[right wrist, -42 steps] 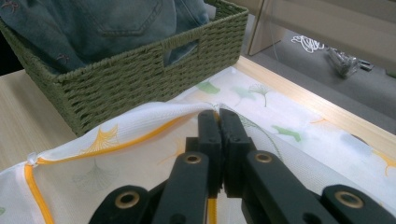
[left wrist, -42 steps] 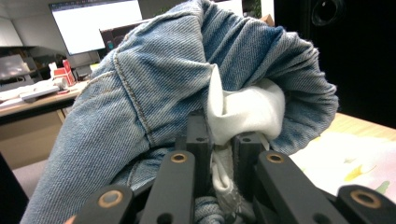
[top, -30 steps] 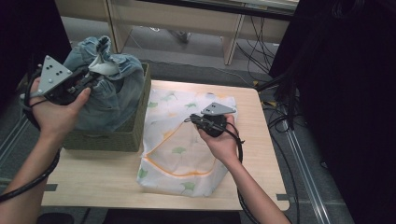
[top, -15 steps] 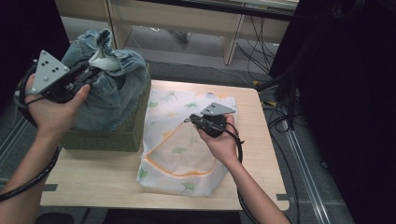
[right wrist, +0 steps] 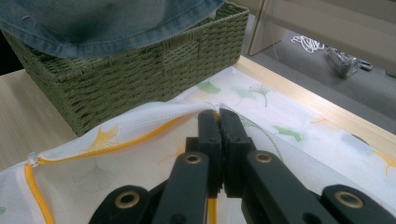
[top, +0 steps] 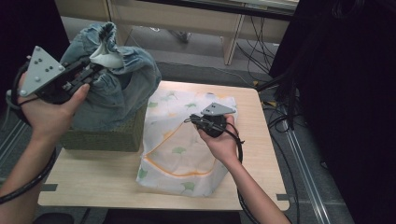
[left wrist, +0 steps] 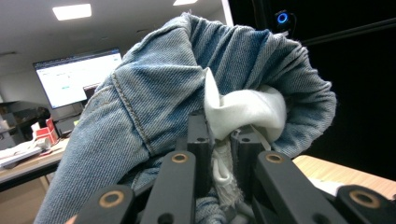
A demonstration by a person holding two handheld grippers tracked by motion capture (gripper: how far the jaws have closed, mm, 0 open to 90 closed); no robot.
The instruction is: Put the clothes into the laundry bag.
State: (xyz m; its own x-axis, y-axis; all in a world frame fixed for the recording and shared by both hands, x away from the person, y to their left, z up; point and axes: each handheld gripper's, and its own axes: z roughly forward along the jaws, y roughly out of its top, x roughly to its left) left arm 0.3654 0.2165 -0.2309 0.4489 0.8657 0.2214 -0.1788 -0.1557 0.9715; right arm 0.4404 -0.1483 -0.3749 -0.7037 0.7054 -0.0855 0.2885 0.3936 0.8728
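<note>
Jaws on both my grippers are nearly closed, each pinching cloth.

From the high view, my left gripper (top: 88, 72) sits above the green basket (top: 109, 135) and has a bundle of jeans (top: 119, 88) by a bunched fold at its top, where a bit of white lining (top: 103, 56) pokes out. The bundle hangs over the basket, its bottom at the basket's rim. My right gripper (top: 198, 120) is to the right of the basket, down on a laundry bag (top: 180, 154) that lies flat on the wooden table (top: 93, 177), touching the basket's right side.

From the left gripper view, the two black jaws stand a narrow gap apart with frayed white lining (left wrist: 224, 163) squeezed between them. Faded blue jeans (left wrist: 159, 98) with a heavy stitched seam bulge above and around the jaws, crumpled into a rounded lump.

From the right gripper view, the jaws are pressed almost together on a raised ridge of the laundry bag (right wrist: 140, 154) just in front of the basket (right wrist: 140, 79). That bag is a fine white mesh printed with green and yellow leaves, edged with an orange zip. Woven cord makes up the basket's square wall, and the jeans' hem (right wrist: 102, 28) drapes over its rim.
</note>
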